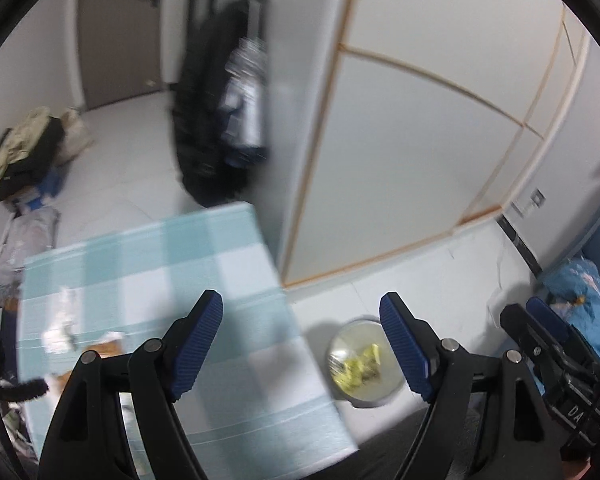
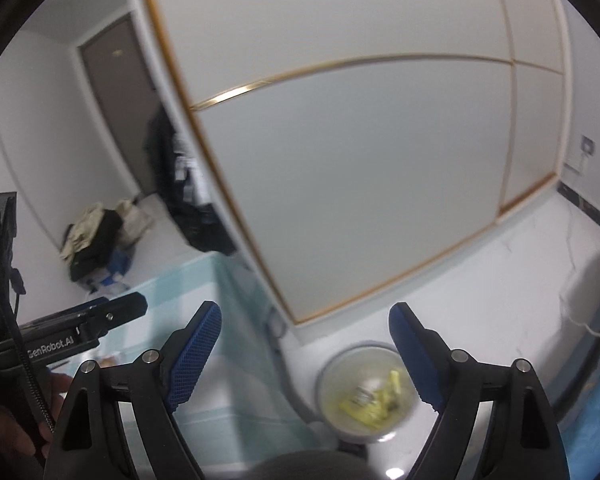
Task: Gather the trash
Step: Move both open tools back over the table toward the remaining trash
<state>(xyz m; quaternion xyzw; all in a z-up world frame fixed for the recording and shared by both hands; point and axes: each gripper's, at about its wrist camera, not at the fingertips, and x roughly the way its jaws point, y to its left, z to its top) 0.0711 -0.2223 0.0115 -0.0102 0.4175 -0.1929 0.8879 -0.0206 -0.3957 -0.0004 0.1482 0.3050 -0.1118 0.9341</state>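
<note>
Left gripper [image 1: 300, 340] spread, empty; right gripper [image 2: 304, 344] same. White crumpled paper scraps [image 1: 60, 334] lie on blue-checked cloth surface [image 1: 204, 264], near left. Likely light, soft, crushable: you pinch scrap's raised fold. Round lined bin holding yellow wrappers [image 2: 366, 392] stands on floor, right.

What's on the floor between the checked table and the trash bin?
Nothing: in the left wrist view, only bare pale floor separates the checked table edge from the trash bin. The right wrist view shows the same gap, blurred.
</note>
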